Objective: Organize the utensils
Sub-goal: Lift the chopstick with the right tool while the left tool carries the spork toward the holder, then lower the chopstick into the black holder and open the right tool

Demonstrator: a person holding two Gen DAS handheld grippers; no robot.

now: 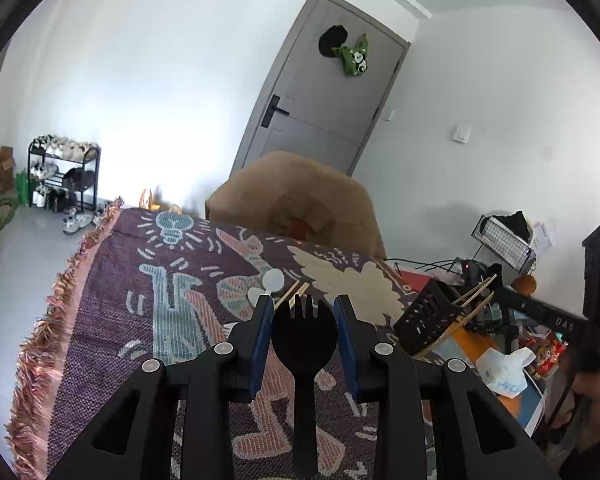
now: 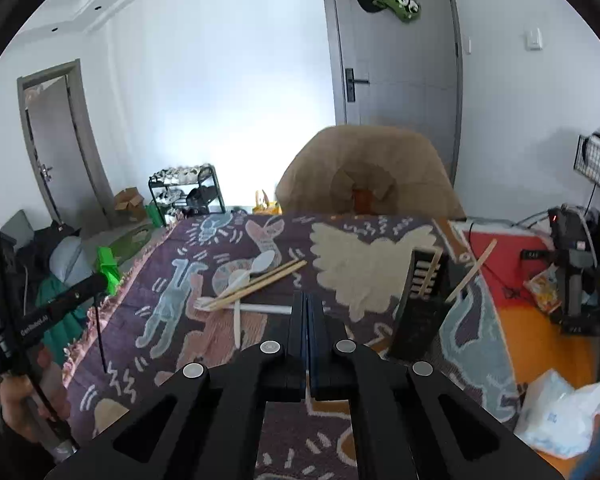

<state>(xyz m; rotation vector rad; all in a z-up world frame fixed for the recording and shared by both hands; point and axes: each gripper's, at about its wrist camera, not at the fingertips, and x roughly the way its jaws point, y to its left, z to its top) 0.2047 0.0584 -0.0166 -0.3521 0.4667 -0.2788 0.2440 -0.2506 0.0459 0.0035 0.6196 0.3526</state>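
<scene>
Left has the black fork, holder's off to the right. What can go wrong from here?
1. The black fork sits between the left hand-held gripper pads with visible gaps, so it may slip or swing in transit.
2. The black holder already carries angled chopsticks; inserting the fork could knock them or tip the holder.
</scene>
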